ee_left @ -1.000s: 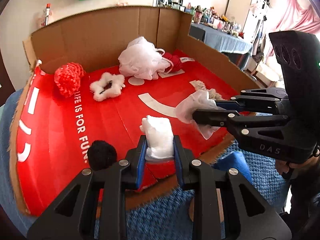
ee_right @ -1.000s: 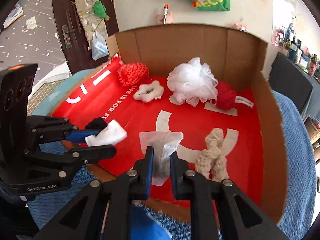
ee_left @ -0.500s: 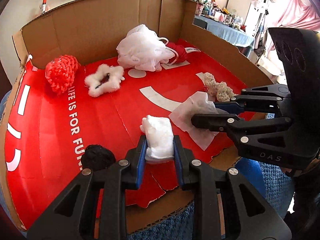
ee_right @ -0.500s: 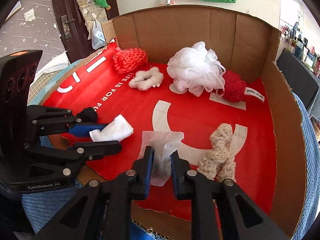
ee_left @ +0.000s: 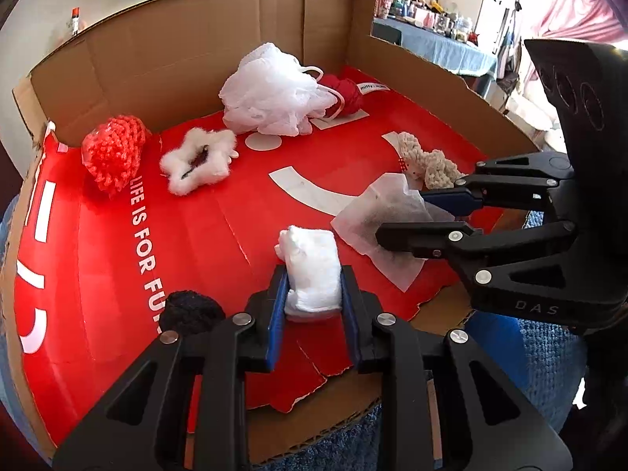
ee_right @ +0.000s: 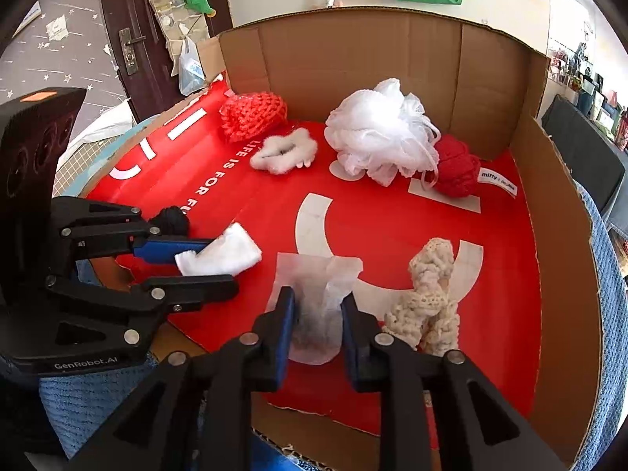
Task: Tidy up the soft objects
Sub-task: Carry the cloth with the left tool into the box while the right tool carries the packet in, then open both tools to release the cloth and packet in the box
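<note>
My left gripper (ee_left: pixel 312 274) is shut on a folded white cloth (ee_left: pixel 312 271), held just above the red floor at the front of the cardboard box (ee_left: pixel 196 59). To its right, my right gripper (ee_left: pixel 400 216) has its jaws opening. A thin translucent white pouch (ee_left: pixel 376 212) lies slack on the floor between them. In the right wrist view the pouch (ee_right: pixel 318 274) sits between the parted pads of the right gripper (ee_right: pixel 317 312). The left gripper (ee_right: pixel 223 265) with the cloth (ee_right: pixel 223 253) is at the left.
On the box floor lie a white mesh pouf (ee_left: pixel 271 98), a red yarn ball (ee_left: pixel 349 92), a red crochet piece (ee_left: pixel 114 153), a fluffy white scrunchie (ee_left: pixel 196 161), a beige crochet piece (ee_left: pixel 428 161) and a black pompom (ee_left: pixel 190 310). Cardboard walls close off the back and right sides.
The right gripper's jaws have parted and the pouch has settled flat onto the red floor. Both views have tilted lower into the box. The left gripper still holds the white cloth.
</note>
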`<state>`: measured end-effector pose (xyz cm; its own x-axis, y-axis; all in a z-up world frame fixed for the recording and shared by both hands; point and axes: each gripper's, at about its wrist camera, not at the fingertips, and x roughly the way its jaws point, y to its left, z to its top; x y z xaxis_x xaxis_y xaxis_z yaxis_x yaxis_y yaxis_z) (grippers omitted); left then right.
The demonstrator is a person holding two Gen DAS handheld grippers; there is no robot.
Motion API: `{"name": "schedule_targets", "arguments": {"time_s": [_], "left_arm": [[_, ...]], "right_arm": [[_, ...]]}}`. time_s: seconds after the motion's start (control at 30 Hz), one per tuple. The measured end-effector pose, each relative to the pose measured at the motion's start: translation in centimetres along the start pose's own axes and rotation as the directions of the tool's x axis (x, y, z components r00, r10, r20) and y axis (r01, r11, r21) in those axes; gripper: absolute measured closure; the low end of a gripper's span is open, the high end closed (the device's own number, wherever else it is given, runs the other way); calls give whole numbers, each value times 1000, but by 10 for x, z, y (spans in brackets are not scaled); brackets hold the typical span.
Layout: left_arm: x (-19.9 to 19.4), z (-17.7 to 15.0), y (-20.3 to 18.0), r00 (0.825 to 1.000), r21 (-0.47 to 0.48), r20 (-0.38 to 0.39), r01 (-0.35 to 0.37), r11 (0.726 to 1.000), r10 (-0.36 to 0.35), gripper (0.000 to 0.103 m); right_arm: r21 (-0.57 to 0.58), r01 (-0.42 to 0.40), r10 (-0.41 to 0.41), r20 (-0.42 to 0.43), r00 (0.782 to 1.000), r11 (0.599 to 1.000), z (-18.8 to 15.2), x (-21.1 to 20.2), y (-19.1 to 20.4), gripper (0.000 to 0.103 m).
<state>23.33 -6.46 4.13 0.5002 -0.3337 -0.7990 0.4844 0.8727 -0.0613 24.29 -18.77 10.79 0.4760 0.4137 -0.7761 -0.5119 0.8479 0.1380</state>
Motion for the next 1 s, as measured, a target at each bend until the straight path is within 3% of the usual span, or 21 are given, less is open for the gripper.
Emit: {"name": "schedule_targets", "arguments": {"time_s": [0.33,0.53,0.63,0.67,0.7,0.73,0.93,1.0], "left_arm": [[3,6,-1,999,27,-34,-1,1000,2,77],[1,7,0,999,23,-42,0,1000,1,76],[0,7,0,999,24,-38,1,1000,-1,71],[-1,8,0,999,23,-34,3,1000,-2,63],[-2,7,0,1000,22,-28,1,1000,0,49],[-5,7,0,1000,24,-16,-4,1000,4,46],[-15,7,-3,1000,30,10,-7,1000,7,46],[-22,6,-4,1000,27,24,-5,1000,5,45]], "right_arm": [[2,-10,10,-4,1000,1000,-1,0,-2,73],[-10,-3,3,-4,1000,1000,-2,-1,0,66],[-11,-3,3,-4,1000,1000,-2,-1,0,66],[-9,-3,3,-1,1000,1000,-2,-2,0,66],[-6,-4,4,1,1000,1000,-1,-2,0,66],[-4,-5,5,5,1000,1000,-1,-3,-1,66],[4,-1,1,22,1000,1000,-1,-12,-1,66],[8,2,-2,29,1000,1000,-1,-17,0,61]]}}
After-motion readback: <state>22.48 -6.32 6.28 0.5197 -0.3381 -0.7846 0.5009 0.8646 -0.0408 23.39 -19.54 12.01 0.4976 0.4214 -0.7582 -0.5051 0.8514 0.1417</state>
